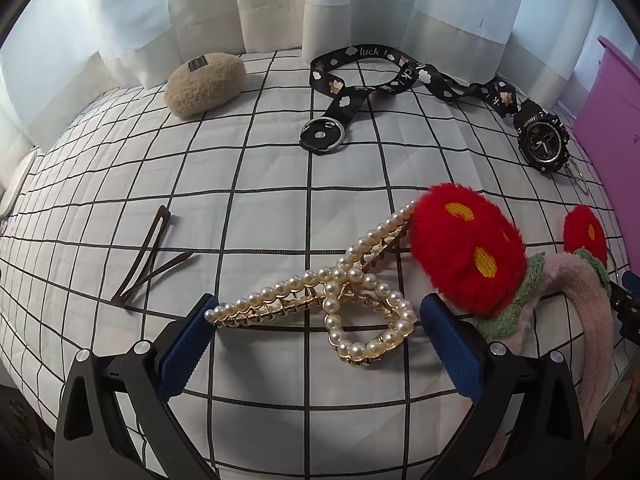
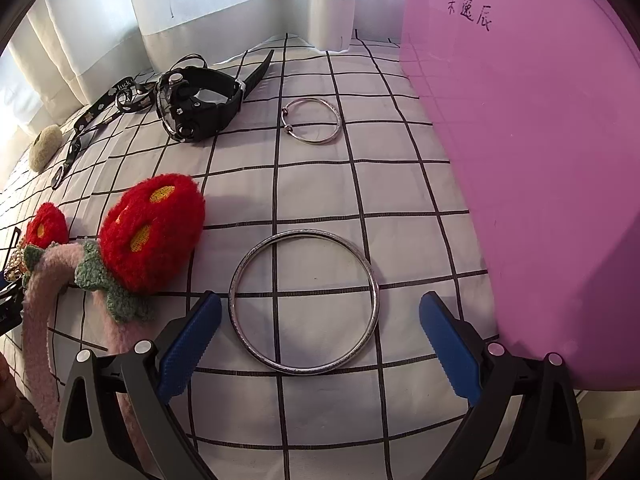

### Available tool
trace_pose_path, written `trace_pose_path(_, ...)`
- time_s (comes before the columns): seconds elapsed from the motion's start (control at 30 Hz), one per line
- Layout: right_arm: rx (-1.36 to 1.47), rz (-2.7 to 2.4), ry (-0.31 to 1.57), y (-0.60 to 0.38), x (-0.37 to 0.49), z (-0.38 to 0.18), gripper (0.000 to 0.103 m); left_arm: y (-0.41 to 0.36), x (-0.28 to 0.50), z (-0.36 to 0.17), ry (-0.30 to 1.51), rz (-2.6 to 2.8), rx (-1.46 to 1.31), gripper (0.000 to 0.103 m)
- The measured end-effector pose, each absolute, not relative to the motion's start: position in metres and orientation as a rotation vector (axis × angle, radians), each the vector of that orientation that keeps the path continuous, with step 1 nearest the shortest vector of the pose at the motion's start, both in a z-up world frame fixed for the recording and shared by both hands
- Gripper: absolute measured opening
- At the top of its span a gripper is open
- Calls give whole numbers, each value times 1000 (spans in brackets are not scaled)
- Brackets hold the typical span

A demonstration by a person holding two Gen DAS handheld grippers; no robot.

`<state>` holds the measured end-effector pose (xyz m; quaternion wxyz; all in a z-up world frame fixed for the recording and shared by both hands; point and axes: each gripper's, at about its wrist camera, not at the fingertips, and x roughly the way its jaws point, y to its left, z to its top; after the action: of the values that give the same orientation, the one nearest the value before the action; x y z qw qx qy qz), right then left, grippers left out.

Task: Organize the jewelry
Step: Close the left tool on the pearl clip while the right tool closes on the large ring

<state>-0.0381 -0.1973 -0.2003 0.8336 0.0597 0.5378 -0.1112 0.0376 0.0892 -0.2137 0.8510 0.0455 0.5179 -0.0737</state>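
Checked sheet surface (image 1: 280, 184): both hand-held grippers, left (image 1: 316, 322) and right (image 2: 320, 320), gape empty; pearl clip (image 1: 340, 292) looks brittle, so pinch its gold spine.

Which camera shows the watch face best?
The left wrist view: the watch lies far right with its dial facing the camera. The right wrist view shows the watch side-on, strap and case visible, dial unreadable.

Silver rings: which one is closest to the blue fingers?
The big plain bangle, lying between the fingers. The smaller beaded bracelet sits farther back.
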Motion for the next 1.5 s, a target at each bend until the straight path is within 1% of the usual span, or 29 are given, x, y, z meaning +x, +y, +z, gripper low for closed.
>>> trace_pose_path(0.17, 111, -199, 1154, -197, -40, -197, 92, 88, 43, -212, 1111, -159, 98, 96)
trace_pose_path(0.23, 100, -179, 1145, -194, -41, -196, 85, 87, 43, -211, 1106, -167, 103, 93)
trace_pose_path(0.27, 87, -165, 1137, -190, -40, -195, 73, 87, 42, -210, 1102, -172, 106, 92)
trace_pose_path(0.3, 73, -160, 1138, -187, -40, -193, 71, 86, 40, -209, 1097, -177, 108, 88)
trace_pose_path(0.33, 83, -161, 1140, -188, -40, -193, 71, 85, 39, -207, 1091, -182, 112, 83)
trace_pose_path(0.73, 163, -141, 1133, -197, -36, -190, 70, 92, 39, -203, 1094, -168, 79, 82)
trace_pose_path(1.5, 154, -66, 1049, -174, -28, -147, 71, 107, 40, -145, 967, -157, 21, 82)
